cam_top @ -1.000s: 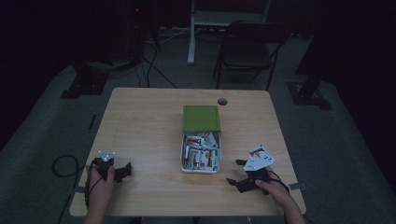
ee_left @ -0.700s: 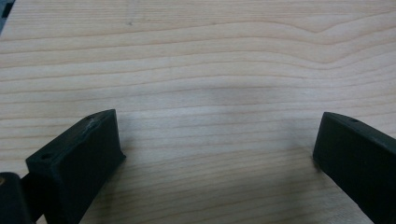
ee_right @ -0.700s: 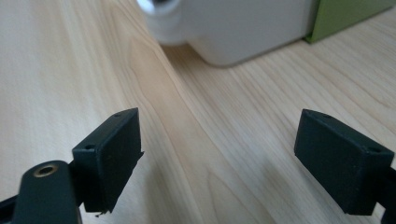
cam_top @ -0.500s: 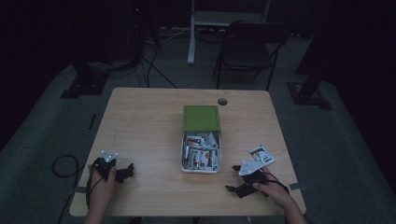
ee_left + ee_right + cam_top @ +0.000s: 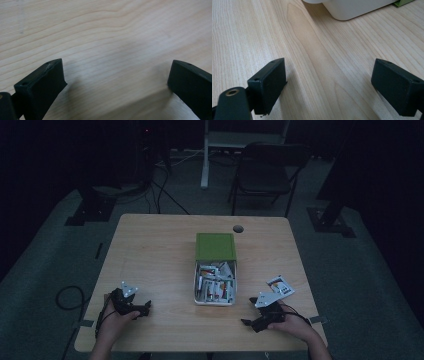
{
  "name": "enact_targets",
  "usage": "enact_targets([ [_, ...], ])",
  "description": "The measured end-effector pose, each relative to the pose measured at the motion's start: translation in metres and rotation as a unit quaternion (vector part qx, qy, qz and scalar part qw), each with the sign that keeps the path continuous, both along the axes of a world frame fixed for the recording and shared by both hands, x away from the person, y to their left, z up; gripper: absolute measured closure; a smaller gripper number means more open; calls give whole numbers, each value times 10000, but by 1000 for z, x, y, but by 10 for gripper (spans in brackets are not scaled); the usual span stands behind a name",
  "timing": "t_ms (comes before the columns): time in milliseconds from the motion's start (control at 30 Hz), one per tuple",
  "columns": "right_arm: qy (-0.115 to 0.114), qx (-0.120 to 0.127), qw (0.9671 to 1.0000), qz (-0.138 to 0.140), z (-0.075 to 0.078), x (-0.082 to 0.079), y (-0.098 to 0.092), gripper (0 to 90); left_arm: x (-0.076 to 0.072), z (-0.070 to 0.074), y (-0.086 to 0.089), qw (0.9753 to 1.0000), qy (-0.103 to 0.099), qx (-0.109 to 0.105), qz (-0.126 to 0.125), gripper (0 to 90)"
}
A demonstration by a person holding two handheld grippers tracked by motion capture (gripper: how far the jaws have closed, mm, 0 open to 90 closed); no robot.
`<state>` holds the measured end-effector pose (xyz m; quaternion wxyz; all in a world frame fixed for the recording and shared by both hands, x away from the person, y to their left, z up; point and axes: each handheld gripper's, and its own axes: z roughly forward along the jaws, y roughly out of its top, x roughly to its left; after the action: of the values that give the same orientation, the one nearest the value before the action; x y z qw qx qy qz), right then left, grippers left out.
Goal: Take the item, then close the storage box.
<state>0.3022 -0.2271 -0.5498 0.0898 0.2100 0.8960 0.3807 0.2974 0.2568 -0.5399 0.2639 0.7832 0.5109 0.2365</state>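
Note:
A white box [image 5: 215,285] holding several small packets stands mid-table, its green lid [image 5: 215,246] lying just behind it. Its white corner [image 5: 359,8] shows at the top of the right gripper view. A single packet [image 5: 279,285] lies on the wood to the box's right. My left gripper [image 5: 146,308] rests near the front left edge, jaws wide apart over bare wood [image 5: 112,50]. My right gripper [image 5: 249,318] lies low at the front right, jaws also wide apart, nothing between them, pointing left toward the box's front corner.
The wooden table [image 5: 155,255] has a round cable hole [image 5: 238,228] at the back. A dark chair [image 5: 265,170] and a white stand [image 5: 205,150] are beyond the far edge. Cables lie on the floor at the left [image 5: 67,295].
My right gripper has come down and toward the front edge, away from the loose packet. The left gripper has stayed put.

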Motion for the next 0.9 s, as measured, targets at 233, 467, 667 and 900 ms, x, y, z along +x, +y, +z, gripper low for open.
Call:
enact_targets([
  [233,48,72,10000,-28,0,1,-1,130,-4,10,-17,9984,-5,-158,-540,12],
  [467,80,183,9997,-120,4,2,-4,129,-8,14,-35,9946,-23,-291,-995,12],
  [667,58,366,9990,-257,13,5,-7,126,-13,16,-51,9879,-140,-533,-1449,12],
  [900,31,453,9985,-321,21,8,-8,125,-15,17,-64,9834,-234,-530,-1718,12],
])
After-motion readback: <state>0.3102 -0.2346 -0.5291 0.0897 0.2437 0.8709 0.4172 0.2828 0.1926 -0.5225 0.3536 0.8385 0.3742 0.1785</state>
